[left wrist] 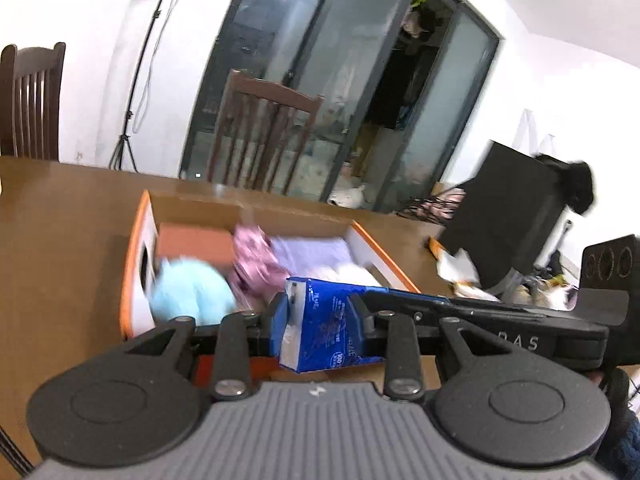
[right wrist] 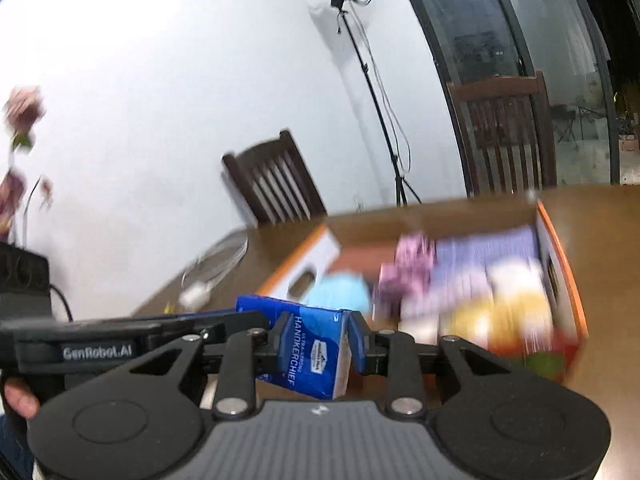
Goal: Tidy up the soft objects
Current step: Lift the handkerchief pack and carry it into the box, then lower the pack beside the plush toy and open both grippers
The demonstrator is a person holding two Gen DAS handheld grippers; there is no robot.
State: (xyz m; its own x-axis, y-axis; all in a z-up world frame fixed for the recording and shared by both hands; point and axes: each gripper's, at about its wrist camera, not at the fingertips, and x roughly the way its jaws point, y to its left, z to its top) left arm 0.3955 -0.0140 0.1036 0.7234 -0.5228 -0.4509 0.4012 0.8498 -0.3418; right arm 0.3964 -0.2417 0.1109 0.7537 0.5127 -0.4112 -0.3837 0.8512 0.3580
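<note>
Both grippers are shut on one blue handkerchief pack, held above the table in front of the box. My left gripper (left wrist: pixel 320 316) pinches the handkerchief pack (left wrist: pixel 324 324) at one end. My right gripper (right wrist: pixel 316 340) pinches the handkerchief pack (right wrist: pixel 316 344) at the other end. The open cardboard box (left wrist: pixel 136 248) with orange edges holds a light blue plush (left wrist: pixel 192 292), a pink patterned cloth (left wrist: pixel 256 260) and a lilac cloth (left wrist: pixel 312 252). In the right wrist view the box (right wrist: pixel 560 264) also holds cream and yellow soft items (right wrist: pixel 516 300).
The brown wooden table (left wrist: pixel 72 216) carries the box. Wooden chairs (left wrist: pixel 264 136) stand behind it. A black box (left wrist: pixel 504 224) and clutter sit at the table's right. A light stand (right wrist: pixel 376 92), a white cable and charger (right wrist: pixel 196 296), and flowers (right wrist: pixel 20 128) show in the right wrist view.
</note>
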